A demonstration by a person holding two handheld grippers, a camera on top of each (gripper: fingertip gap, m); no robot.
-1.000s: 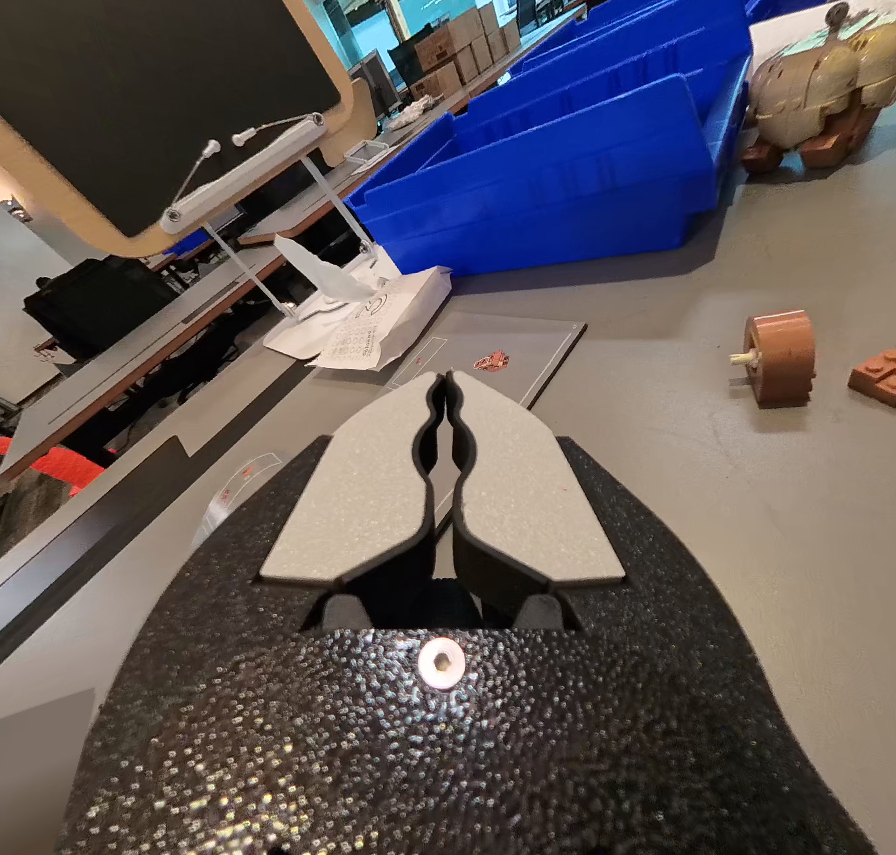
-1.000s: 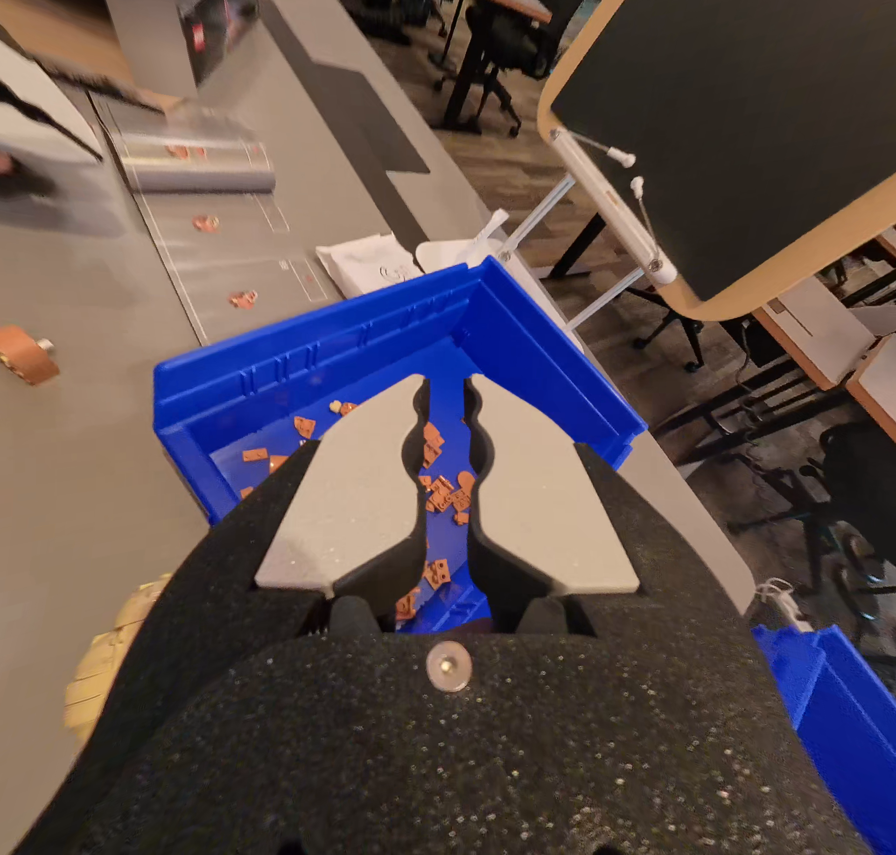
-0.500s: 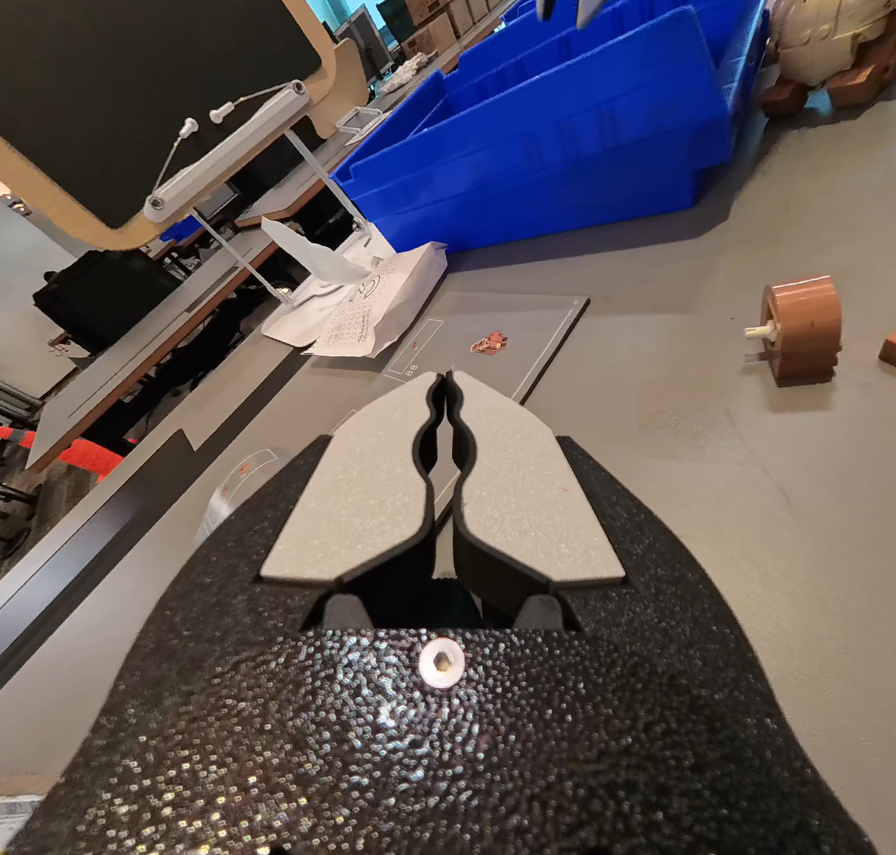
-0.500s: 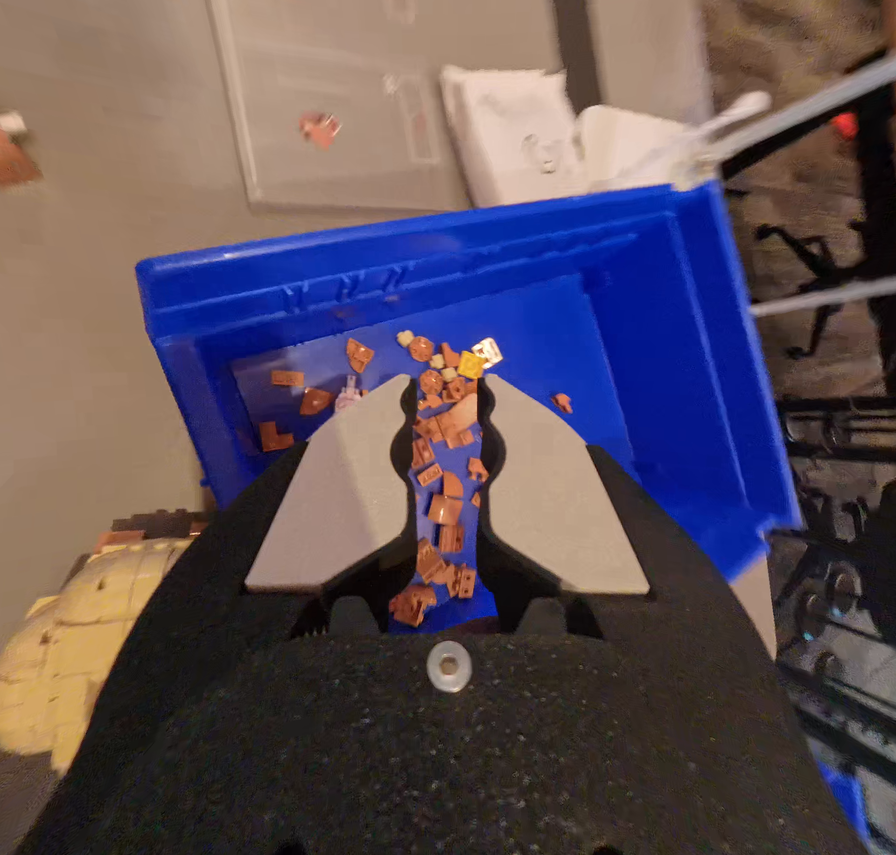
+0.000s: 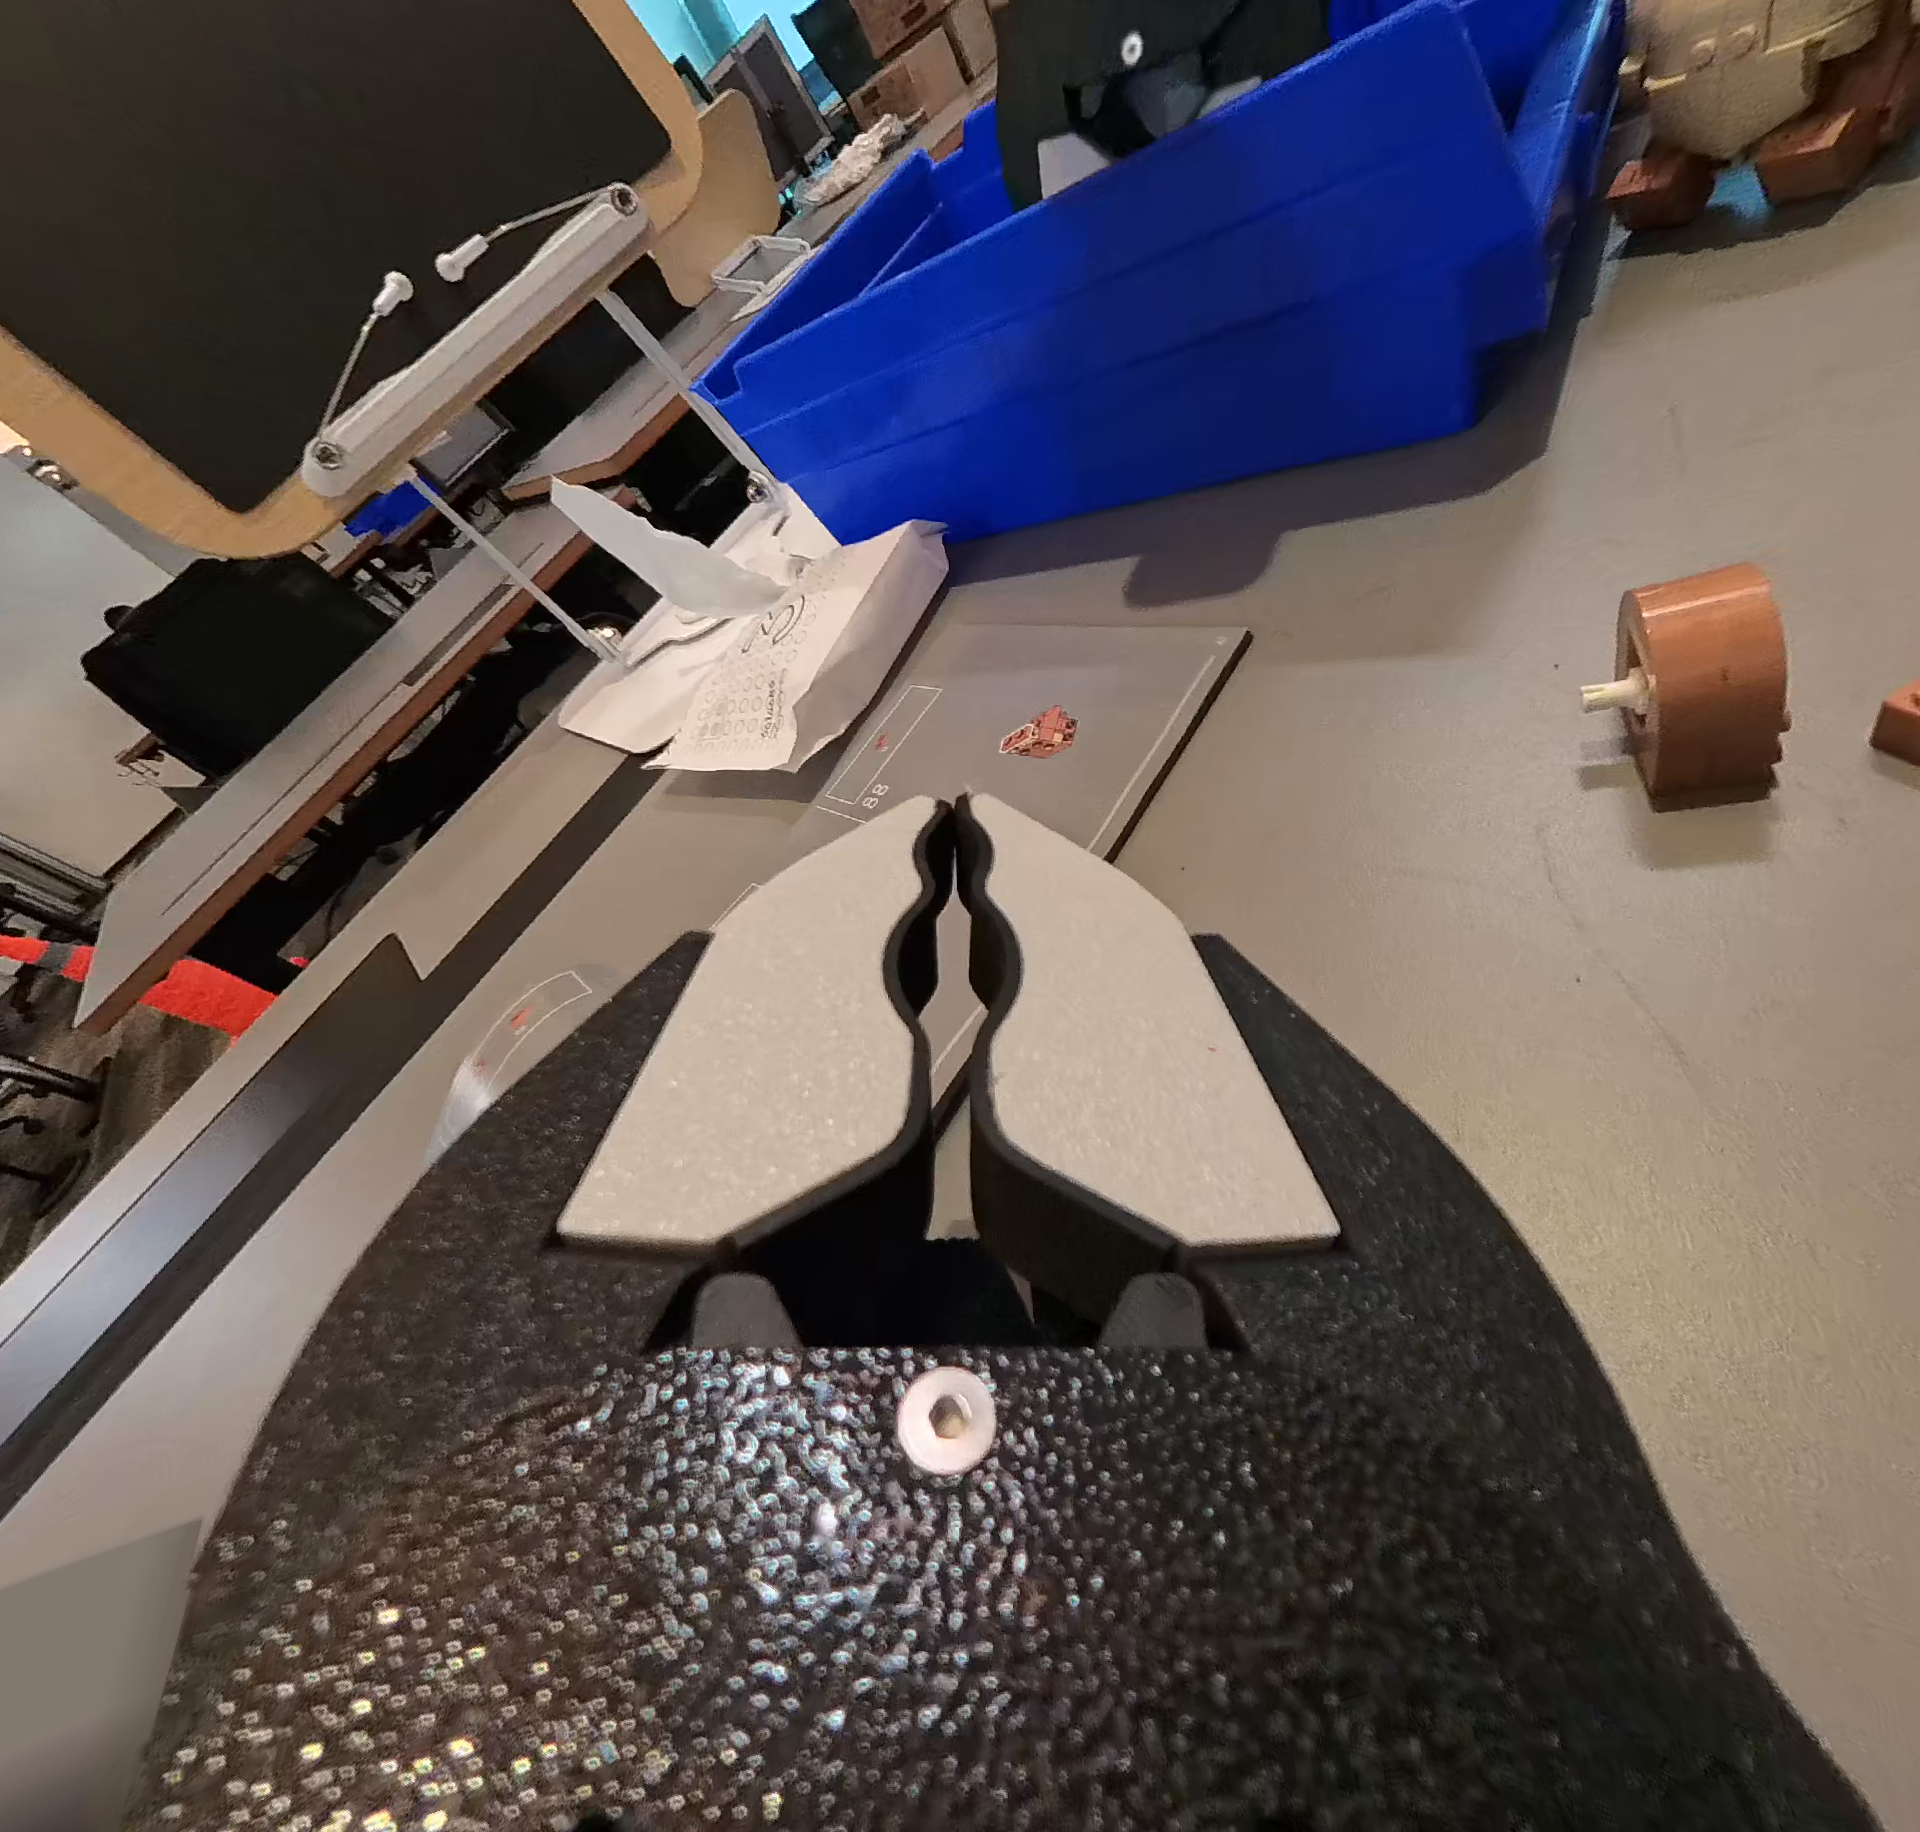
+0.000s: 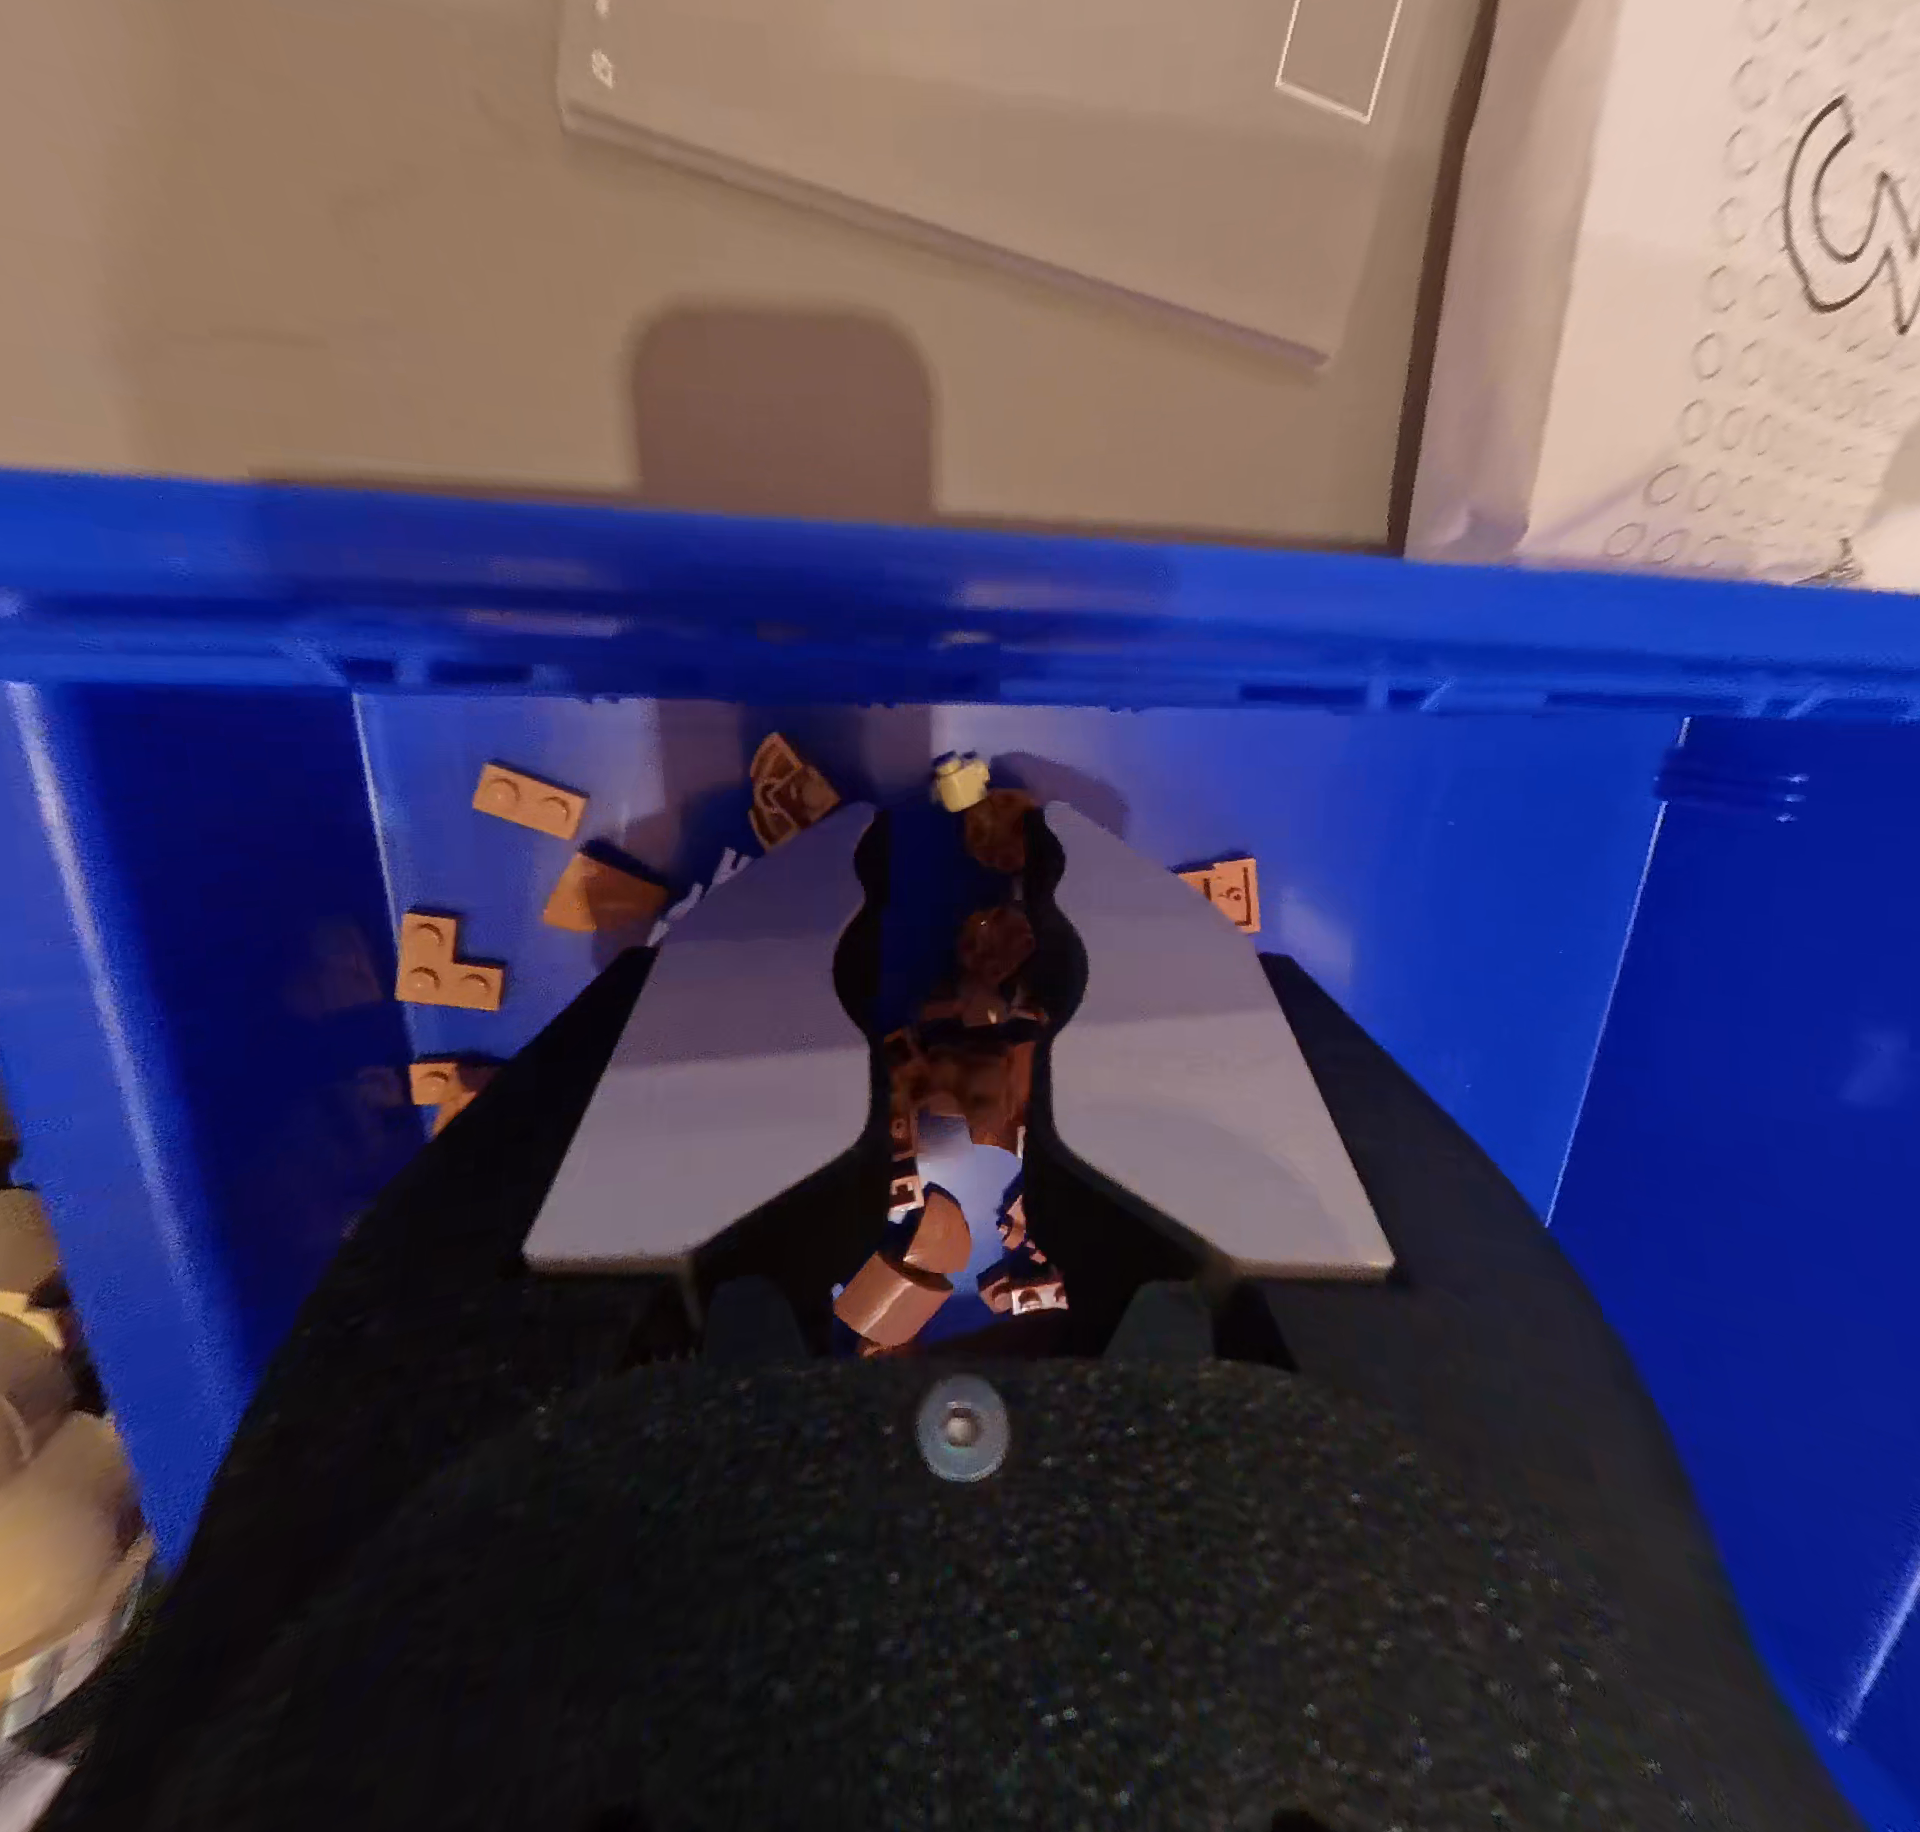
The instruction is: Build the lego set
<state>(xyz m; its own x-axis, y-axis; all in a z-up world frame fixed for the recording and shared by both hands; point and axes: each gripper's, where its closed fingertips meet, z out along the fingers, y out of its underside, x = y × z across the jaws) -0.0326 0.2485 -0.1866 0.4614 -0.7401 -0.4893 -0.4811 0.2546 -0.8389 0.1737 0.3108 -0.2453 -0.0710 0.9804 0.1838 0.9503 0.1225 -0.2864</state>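
Observation:
My left gripper [image 5: 954, 806] is shut with nothing between its tips. It hovers low over the grey table, just short of a grey printed booklet [image 5: 1039, 702]. My right gripper [image 6: 958, 816] is open and reaches down into a blue bin [image 6: 935, 587]. Its fingers straddle a pile of small brown bricks [image 6: 997, 951] on the bin floor. A small cream piece [image 6: 958, 783] lies just beyond its tips. The right gripper's black body [image 5: 1101, 16] shows over the blue bin [image 5: 1143, 348] in the left wrist view.
A brown wheel-like piece [image 5: 1704, 681] lies on the table at right. A tan and brown brick model [image 5: 1766, 26] stands behind it. A white paper bag [image 5: 769, 660] lies by the booklet. A black board with a wooden edge [image 5: 260, 172] overhangs the left. More blue bins stand behind. The gap from one gripper's tips to the other's is roughly 25 centimetres.
My right gripper has tipped downward and dropped into the blue bin, and its jaws have opened wider. My left gripper stays shut and has shifted slightly.

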